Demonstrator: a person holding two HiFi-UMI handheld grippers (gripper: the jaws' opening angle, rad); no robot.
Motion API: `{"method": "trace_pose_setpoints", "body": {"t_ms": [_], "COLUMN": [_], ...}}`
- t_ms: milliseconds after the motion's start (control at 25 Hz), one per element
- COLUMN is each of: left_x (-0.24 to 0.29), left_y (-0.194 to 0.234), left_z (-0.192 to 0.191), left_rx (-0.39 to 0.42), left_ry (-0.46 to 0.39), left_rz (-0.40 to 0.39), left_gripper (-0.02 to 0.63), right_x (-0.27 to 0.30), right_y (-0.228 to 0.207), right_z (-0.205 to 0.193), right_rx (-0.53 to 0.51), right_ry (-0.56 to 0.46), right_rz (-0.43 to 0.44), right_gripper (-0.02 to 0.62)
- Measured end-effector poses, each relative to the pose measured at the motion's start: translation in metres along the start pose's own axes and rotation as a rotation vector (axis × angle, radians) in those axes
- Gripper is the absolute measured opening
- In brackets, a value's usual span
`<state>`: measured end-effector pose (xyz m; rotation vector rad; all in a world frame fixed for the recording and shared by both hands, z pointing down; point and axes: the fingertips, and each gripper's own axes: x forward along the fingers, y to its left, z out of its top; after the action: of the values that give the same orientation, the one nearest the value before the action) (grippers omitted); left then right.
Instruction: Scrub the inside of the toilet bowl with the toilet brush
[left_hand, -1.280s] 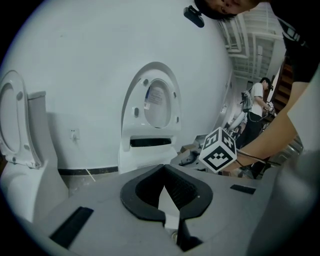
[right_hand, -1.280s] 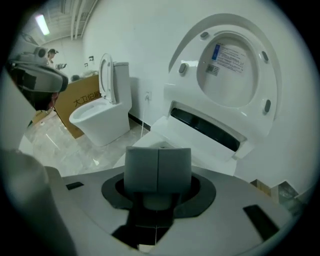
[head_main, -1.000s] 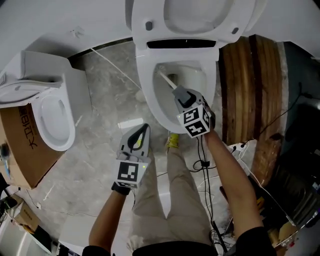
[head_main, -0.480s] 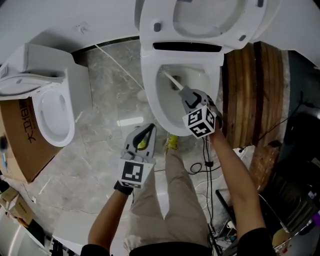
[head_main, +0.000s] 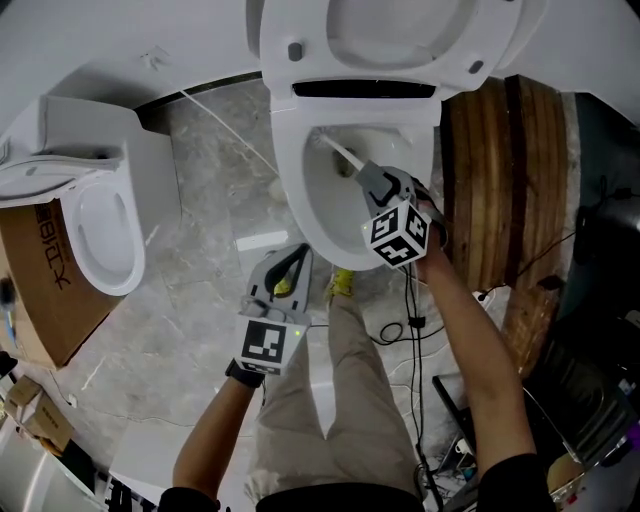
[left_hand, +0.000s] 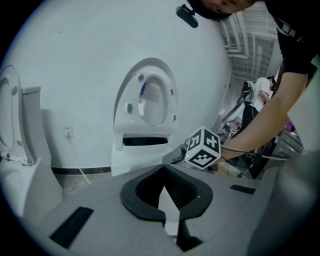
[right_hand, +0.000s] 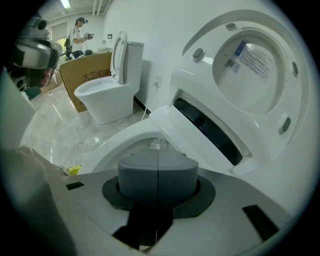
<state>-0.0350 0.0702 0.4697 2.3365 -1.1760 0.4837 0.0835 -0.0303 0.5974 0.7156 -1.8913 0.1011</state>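
Observation:
A white toilet (head_main: 300, 190) stands with its lid (head_main: 390, 30) raised. My right gripper (head_main: 372, 183) hangs over the bowl's right side, shut on the toilet brush handle (head_main: 340, 155), a white rod that slants up-left into the bowl. White bristles of the brush (right_hand: 158, 144) show just past the shut right gripper (right_hand: 158, 170), inside the bowl rim (right_hand: 115, 145). The left gripper (head_main: 290, 262) hovers over the floor in front of the toilet, shut and holding nothing. In the left gripper view the left gripper (left_hand: 163, 172) points at the toilet (left_hand: 145, 145).
A second white toilet (head_main: 100, 230) stands at the left beside a cardboard box (head_main: 40, 290). A wooden panel (head_main: 500, 180) runs along the toilet's right side. Cables (head_main: 405, 320) lie on the marble floor near the person's legs. Another person stands far off (right_hand: 80, 30).
The right gripper and brush have shifted slightly to the right within the bowl. The left gripper has stayed almost where it was.

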Motion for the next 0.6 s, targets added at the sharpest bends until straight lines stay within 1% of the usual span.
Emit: {"method": "trace_pose_setpoints", "body": {"t_ms": [160, 360, 600], "left_x": [0.005, 0.006, 0.005], "left_y": [-0.008, -0.015, -0.021], "left_z": [-0.001, 0.000, -0.002], "left_rx": [0.001, 0.010, 0.025], "left_ry": [0.003, 0.008, 0.018], "left_rz": [-0.012, -0.018, -0.029], "left_gripper": [0.017, 0.017, 0.017], "right_x": [0.000, -0.002, -0.005], "right_y": [-0.006, -0.021, -0.030], "right_z": [-0.002, -0.015, -0.028], "right_rx": [-0.011, 0.024, 0.013], "right_ry": [0.019, 0.043, 0.084], "right_rz": [-0.026, -0.073, -0.103], "right_gripper": [0.150, 0.150, 0.150]}}
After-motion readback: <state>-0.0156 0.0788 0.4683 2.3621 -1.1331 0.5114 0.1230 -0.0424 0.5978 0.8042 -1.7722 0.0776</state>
